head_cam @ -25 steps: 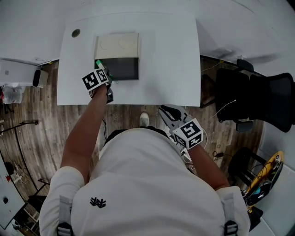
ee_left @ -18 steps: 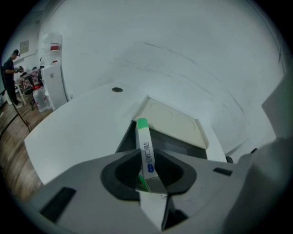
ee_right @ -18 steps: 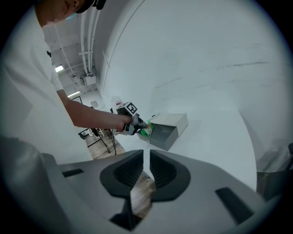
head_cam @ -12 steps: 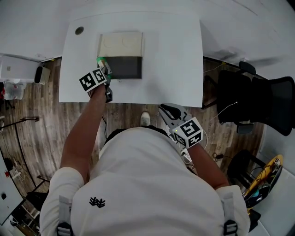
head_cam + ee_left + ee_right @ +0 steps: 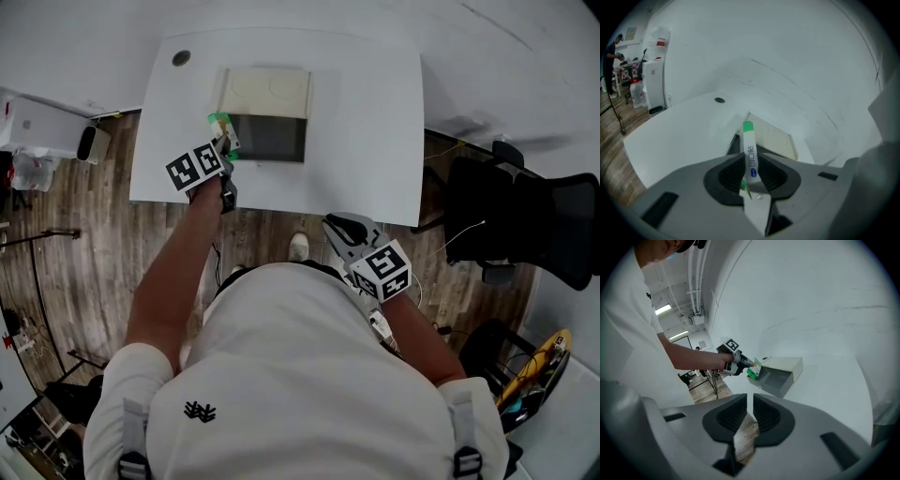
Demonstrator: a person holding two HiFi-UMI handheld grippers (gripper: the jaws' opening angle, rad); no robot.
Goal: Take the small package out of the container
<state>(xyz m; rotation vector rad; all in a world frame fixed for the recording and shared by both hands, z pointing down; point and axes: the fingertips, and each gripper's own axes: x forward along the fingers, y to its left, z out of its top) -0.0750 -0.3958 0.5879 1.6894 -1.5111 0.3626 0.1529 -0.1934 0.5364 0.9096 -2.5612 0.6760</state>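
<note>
A small white package with green ends (image 5: 219,125) is pinched upright in my left gripper (image 5: 225,142), which is shut on it just outside the left edge of the container (image 5: 265,94). The container is a beige box with a dark open inside on the white table (image 5: 366,131). In the left gripper view the package (image 5: 749,150) stands between the jaws of the left gripper (image 5: 751,176), with the container (image 5: 773,140) behind it. My right gripper (image 5: 339,228) hangs off the table near my body, its jaws together and nothing in them. From the right gripper (image 5: 751,411) I see the package (image 5: 753,369) at the container's (image 5: 780,371) corner.
A round cable hole (image 5: 181,57) sits at the table's far left corner. A black office chair (image 5: 534,220) stands to the right of the table. To the left is a white appliance (image 5: 42,127) on the wooden floor (image 5: 84,244).
My left gripper has drawn the package a little leftward, from over the container's left front corner to just outside it. The right gripper has stayed where it was.
</note>
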